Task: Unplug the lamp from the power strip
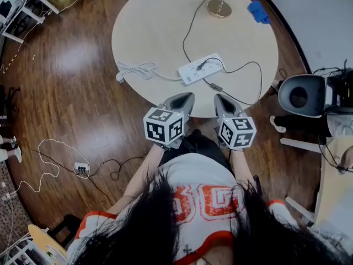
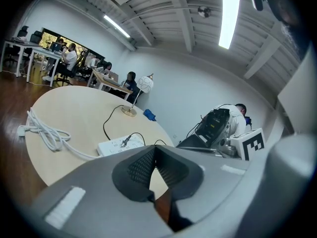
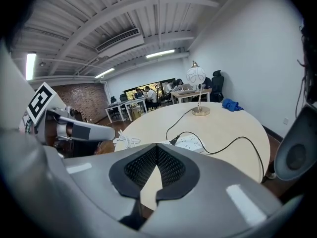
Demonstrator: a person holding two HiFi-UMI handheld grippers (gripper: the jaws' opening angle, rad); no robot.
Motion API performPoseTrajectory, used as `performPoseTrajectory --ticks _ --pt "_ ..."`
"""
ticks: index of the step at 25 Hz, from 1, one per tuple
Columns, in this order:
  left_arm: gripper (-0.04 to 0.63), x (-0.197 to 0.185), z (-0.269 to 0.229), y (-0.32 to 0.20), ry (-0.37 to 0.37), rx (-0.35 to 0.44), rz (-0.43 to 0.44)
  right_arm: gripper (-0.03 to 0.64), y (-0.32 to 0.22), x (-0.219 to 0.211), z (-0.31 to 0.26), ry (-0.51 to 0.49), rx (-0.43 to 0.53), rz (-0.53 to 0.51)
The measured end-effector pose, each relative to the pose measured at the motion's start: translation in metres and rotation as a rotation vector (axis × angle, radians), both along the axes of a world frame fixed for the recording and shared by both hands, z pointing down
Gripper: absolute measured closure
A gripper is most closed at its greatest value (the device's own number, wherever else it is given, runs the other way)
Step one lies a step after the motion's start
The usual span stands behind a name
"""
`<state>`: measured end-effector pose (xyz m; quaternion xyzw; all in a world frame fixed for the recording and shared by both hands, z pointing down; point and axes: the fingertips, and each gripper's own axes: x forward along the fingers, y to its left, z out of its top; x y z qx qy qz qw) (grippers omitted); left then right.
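Observation:
A white power strip (image 1: 201, 69) lies near the front of the round table (image 1: 149, 21), with the lamp's black plug (image 1: 203, 65) in it. The black cord runs back to the lamp's brass base (image 1: 219, 8). In the left gripper view the strip (image 2: 119, 145) and the lamp (image 2: 143, 85) lie ahead; in the right gripper view the strip (image 3: 190, 144) and the lamp (image 3: 196, 76) do too. My left gripper (image 1: 186, 96) and right gripper (image 1: 219, 98) hover side by side at the table's near edge, short of the strip. Both are shut, with nothing between the jaws.
The strip's own white cable lies coiled (image 1: 135, 70) on the table's left side. A blue cloth (image 1: 258, 11) sits beside the lamp. A grey device (image 1: 300, 94) stands on the floor to the right, and a second power strip with cables (image 1: 81, 169) lies on the floor at left.

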<state>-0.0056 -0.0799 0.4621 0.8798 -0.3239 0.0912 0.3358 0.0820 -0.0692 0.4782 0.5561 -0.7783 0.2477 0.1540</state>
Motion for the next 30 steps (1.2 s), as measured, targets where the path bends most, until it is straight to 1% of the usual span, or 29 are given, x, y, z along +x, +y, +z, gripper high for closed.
performPoseTrajectory --ticks 5,13,24,30 --pt "0.595 0.004 0.003 0.008 -0.019 -0.015 -0.004 0.617 0.003 0.001 0.007 0.011 -0.02 -0.032" --pt "0.595 0.0 0.004 0.012 -0.045 -0.014 -0.013 0.617 0.001 -0.004 0.007 -0.009 -0.013 -0.052" --pt "0.595 -0.007 0.007 0.015 -0.049 -0.024 -0.017 0.617 0.006 -0.009 0.01 -0.013 -0.021 -0.056" --pt "0.595 -0.014 0.007 0.015 -0.051 -0.027 -0.035 0.617 0.01 -0.009 0.008 -0.012 -0.019 -0.053"
